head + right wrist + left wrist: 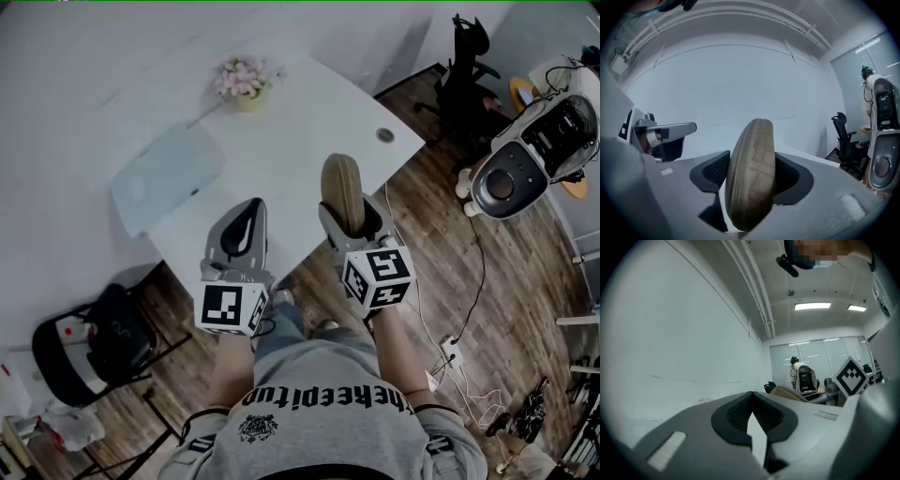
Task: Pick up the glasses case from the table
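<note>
Glasses case [341,187]: a tan, oval case is held on its narrow edge. It is clear of the surface [309,141] and hangs above the near edge of it.
Right gripper [356,223]: it is clamped on the glasses case. In the right gripper view the dark ribbed fingers [717,171] are pressed on the two broad faces. The grip is judged to be taken there because the flat sides give the pads more to hold.
Fingers of the right gripper: they are kept wide apart only by the thickness of the case. No free gap is seen between pad and case.
Left gripper [242,234]: it is held beside the right one, a little apart from it, and nothing is carried in it. Its fingers [740,411] are brought together at the tips.
Reason for the left gripper's place: it is probably kept aside so that the lift is not disturbed.
Surface: a white top, on which a small pot of pink flowers [247,82] and a pale flat sheet [169,173] are left at the far side, well apart from the case.
Stage of the task: the pick-up is judged to be nearly done, since the case is already off the surface.
Risk: the case is smooth and rounded, so it could be turned or slipped between the pads if the grip is loosened.
</note>
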A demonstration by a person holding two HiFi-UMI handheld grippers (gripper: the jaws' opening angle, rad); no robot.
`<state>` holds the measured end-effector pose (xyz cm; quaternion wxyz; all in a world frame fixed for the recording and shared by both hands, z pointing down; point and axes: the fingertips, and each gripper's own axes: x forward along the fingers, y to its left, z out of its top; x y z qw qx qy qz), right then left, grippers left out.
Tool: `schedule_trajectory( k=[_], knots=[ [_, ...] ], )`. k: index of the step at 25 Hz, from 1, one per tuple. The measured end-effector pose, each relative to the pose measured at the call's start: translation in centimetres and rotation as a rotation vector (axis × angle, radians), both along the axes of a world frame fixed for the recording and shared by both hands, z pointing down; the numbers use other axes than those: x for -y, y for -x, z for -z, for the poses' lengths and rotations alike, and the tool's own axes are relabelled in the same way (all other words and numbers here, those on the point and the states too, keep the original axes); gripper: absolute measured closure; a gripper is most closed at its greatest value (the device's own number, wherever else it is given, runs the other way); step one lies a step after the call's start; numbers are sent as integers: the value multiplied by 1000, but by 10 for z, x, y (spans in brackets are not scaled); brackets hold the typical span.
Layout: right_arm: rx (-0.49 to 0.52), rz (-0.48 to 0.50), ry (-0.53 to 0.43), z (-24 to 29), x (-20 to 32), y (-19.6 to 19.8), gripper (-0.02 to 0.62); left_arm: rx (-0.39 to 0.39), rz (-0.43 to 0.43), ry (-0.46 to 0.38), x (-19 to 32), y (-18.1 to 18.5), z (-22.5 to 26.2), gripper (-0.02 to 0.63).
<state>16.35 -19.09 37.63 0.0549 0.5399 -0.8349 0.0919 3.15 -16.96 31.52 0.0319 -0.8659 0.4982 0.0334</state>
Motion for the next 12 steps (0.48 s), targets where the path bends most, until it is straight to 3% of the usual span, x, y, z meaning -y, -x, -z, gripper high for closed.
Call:
schedule_trajectory(
  k=[12],
  knots=[
    [30,-7,-76,19,-21,-21,324,14,12,-22,-21,-15,8,586]
  ],
)
